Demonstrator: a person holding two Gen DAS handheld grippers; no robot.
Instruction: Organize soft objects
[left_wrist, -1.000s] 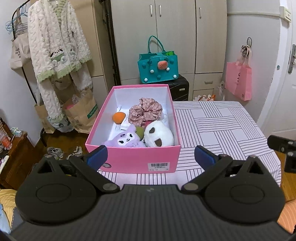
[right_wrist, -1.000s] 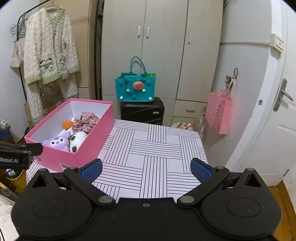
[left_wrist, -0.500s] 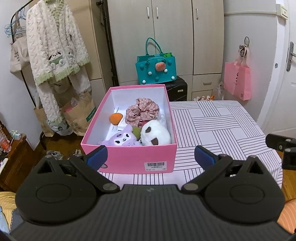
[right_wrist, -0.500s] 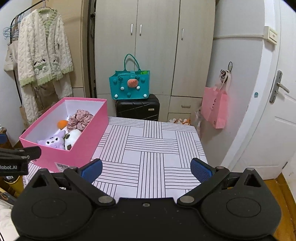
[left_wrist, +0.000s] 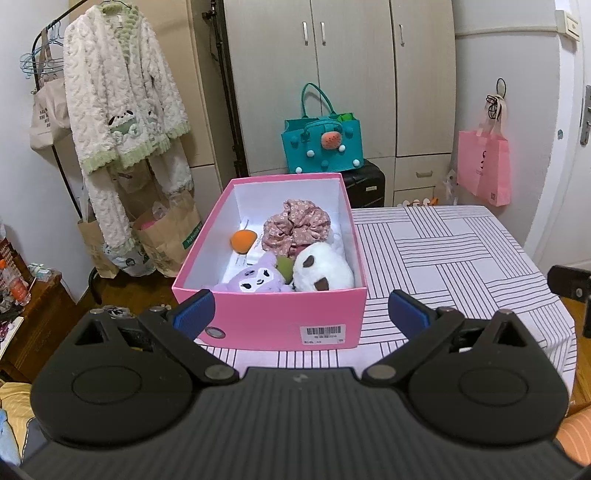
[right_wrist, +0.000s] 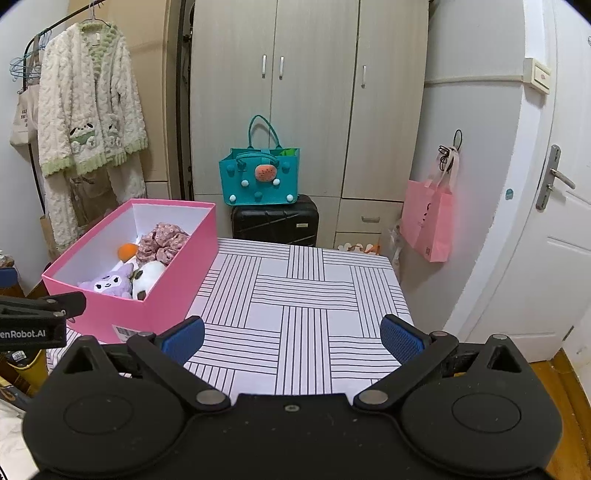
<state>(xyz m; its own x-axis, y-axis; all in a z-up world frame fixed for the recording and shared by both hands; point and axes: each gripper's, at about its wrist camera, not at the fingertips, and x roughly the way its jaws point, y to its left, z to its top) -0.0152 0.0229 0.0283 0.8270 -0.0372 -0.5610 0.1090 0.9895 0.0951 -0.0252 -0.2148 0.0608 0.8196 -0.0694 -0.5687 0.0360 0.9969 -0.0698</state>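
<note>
A pink box stands on the left part of the striped table. Inside it lie a purple plush, a white panda plush, a pink floral scrunchie and an orange ball. My left gripper hangs open just in front of the box's near wall, holding nothing. My right gripper is open over the bare tablecloth to the right of the box, also with nothing in it.
The striped tablecloth spreads right of the box to the table's edges. Behind stand a black suitcase with a teal bag, a wardrobe, a hanging fluffy robe, paper bags and a pink bag on the wall.
Both grippers have drawn back and risen a little, so the box and table look farther away. Both stay open. The items in the box have not moved.
</note>
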